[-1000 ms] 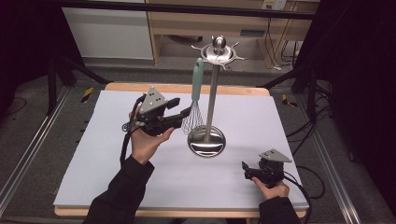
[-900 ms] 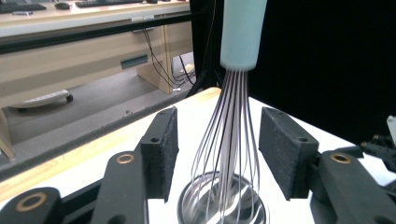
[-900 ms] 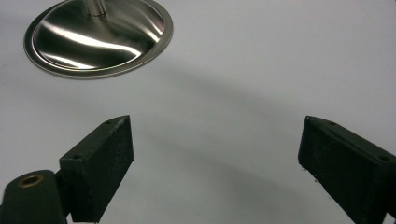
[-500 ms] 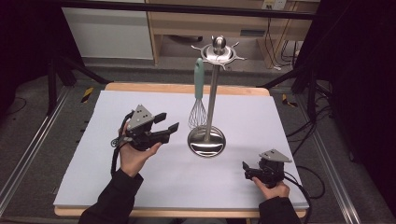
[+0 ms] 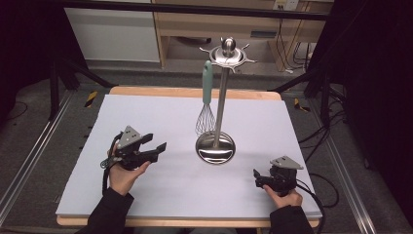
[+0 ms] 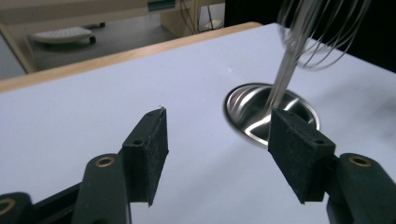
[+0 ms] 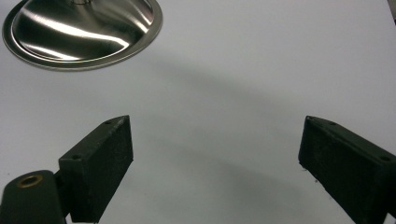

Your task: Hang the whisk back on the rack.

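1. Left gripper (image 5: 156,145): held in the person's left hand (image 5: 122,173) low over the white table cover (image 5: 146,112), jaws pointing toward the stand.
2. Its jaws have just been opening. In the left gripper view the left gripper (image 6: 217,135) stands with a wide gap and nothing between the pads (image 6: 154,140); bare cover shows through the gap. It holds nothing and touches nothing.
3. Whisk (image 5: 206,105): hangs from the top ring of the stand (image 5: 222,97), teal handle up, wire head down, just beside the pole. It is ahead of the left gripper and above it, well apart from the jaws.
4. In the left gripper view the whisk wires (image 6: 322,32) hang blurred above and beyond the right-hand pad, clear of it.
5. Stand base (image 5: 215,147): round polished dish, lying just past the left gripper's tips. In the left gripper view the base (image 6: 247,107) is partly hidden behind the right-hand pad; no contact visible.
6. Right gripper (image 5: 256,178): held in the person's right hand (image 5: 282,195) near the front right of the cover, jaws toward the stand base, well apart from it.
7. In the right gripper view the right gripper (image 7: 215,163) is spread wide, empty, only cover between the pads; the stand base (image 7: 84,32) lies ahead and to the left of the jaws.
8. Whether either gripper body rests on the cover cannot be told.
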